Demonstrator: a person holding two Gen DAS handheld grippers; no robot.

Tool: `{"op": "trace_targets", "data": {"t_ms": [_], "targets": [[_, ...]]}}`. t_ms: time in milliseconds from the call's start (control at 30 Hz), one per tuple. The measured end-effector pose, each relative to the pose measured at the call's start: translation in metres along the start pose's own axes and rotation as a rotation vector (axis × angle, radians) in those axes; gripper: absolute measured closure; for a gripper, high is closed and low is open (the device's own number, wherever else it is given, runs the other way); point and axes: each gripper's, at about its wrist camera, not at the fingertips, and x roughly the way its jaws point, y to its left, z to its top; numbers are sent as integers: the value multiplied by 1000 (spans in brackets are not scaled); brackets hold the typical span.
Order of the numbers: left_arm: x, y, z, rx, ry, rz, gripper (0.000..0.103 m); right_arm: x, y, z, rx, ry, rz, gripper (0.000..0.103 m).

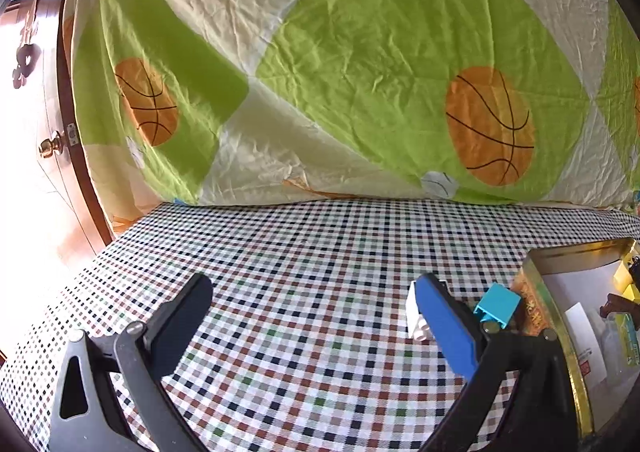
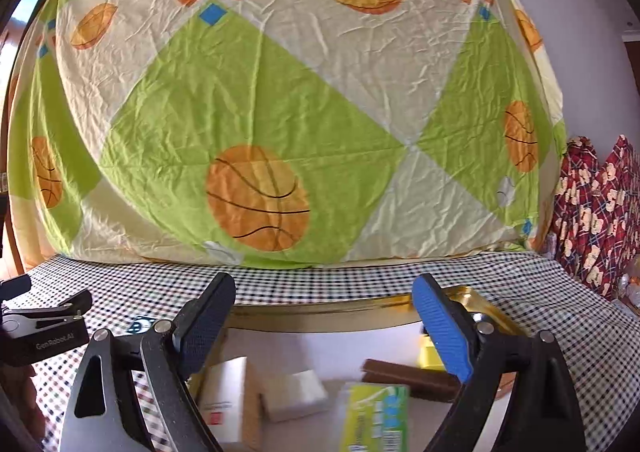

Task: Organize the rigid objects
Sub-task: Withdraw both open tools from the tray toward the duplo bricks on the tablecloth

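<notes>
My left gripper [image 1: 316,316] is open and empty over the checked tablecloth [image 1: 304,252]. A white toy brick [image 1: 416,318] lies just behind its blue right finger, and a teal brick [image 1: 498,308] lies beside the gold tin tray [image 1: 536,284] at the right. My right gripper [image 2: 324,316] is open and empty above the same gold tray [image 2: 320,314]. In the tray lie a white box [image 2: 228,396], a white block [image 2: 296,394], a brown bar [image 2: 408,374], a green packet [image 2: 376,416] and a yellow piece [image 2: 430,356].
A large green and cream basketball-print cushion [image 1: 360,72] stands along the back of the table. A wooden drawer front with a brass knob [image 1: 52,146] is at the left. Red patterned fabric [image 2: 596,220] is at the far right. The left gripper's body [image 2: 40,328] shows at the left.
</notes>
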Motion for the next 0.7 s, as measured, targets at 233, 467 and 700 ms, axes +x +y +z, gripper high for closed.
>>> {"op": "trace_targets", "data": {"t_ms": [233,467,700], "targets": [[12,25,4,-19,13,24,1,3,44,-2,22,29,59,11],[25,51,4,-9,37,35,1,3,69,-9,-10,66,51,11],[47,63,5,-61,125,-35,1,-3,69,-9,-45,51,32,11]]}}
